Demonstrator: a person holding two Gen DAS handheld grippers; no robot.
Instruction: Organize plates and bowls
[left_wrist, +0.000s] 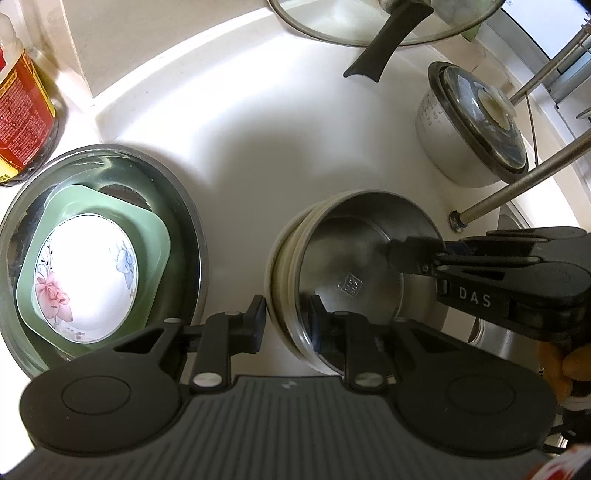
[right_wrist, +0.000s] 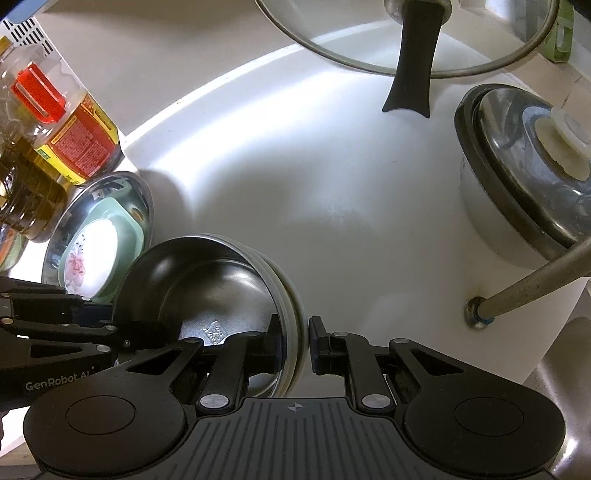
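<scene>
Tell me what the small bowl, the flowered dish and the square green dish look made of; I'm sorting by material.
Small bowl: stainless steel by its look, brushed grey inside with a stamped mark, cream outer shell of unclear material.
Flowered dish: probably glazed ceramic, glossy white with printed flowers.
Square green dish: matte pale green, plastic or ceramic; unclear.

Left tool (left_wrist: 286, 321) nearly closed, right tool (right_wrist: 295, 343) likewise, both angled downward

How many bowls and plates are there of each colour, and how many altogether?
Shiny steel: 2, the big steel basin and the small steel bowl that both grippers pinch by its wall
Green: 1, the square green dish
White with flowers: 1, the flowered bowl
Cream: 1, a cream dish under the small steel bowl; it may be more than one
Total: 5
</scene>
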